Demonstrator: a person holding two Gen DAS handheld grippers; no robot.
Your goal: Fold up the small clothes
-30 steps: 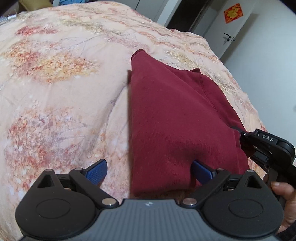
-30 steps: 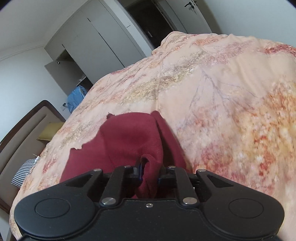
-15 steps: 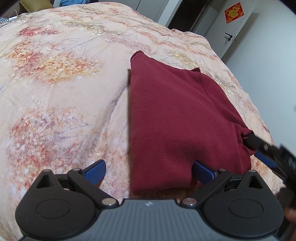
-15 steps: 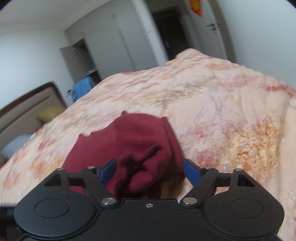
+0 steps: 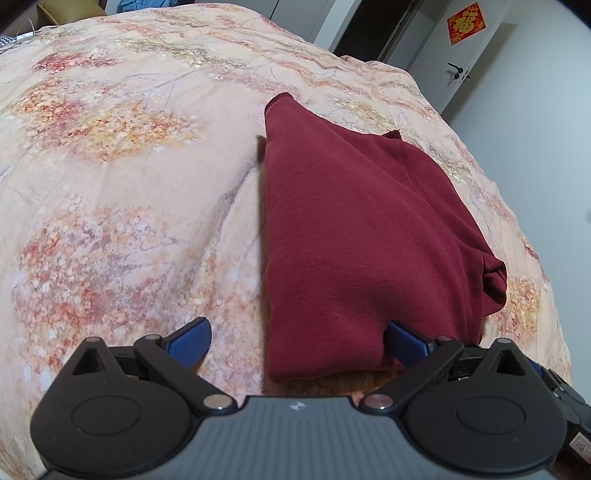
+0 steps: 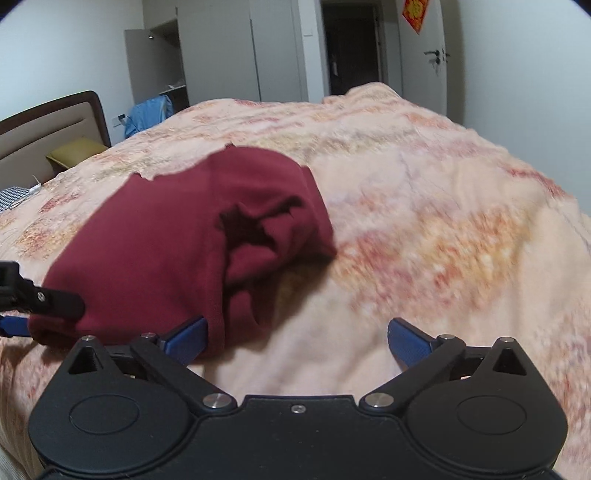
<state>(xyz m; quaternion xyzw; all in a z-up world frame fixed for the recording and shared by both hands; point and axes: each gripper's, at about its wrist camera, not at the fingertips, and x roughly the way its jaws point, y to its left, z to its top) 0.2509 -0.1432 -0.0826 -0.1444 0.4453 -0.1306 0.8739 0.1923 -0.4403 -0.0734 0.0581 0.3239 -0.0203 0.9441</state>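
The dark red garment (image 5: 354, 236) lies folded on the bed (image 5: 122, 184), toward its right edge. The right gripper (image 6: 295, 338) is opening its jaws wide beside the cloth, holding nothing; the left gripper (image 5: 297, 341) gapes empty astride its near corner. Next likely: another fold.

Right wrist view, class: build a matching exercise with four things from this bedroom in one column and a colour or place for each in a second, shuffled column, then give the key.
Column one:
1. garment
2. cushion
3. door decoration
4. pads of the right tool

Column two:
A. blue, spread wide, opening, with nothing between them
B. olive yellow, by the headboard
C. dark red, folded on the floral bedspread
D. red and gold, high on the white door

Pairs: 1-C, 2-B, 3-D, 4-A
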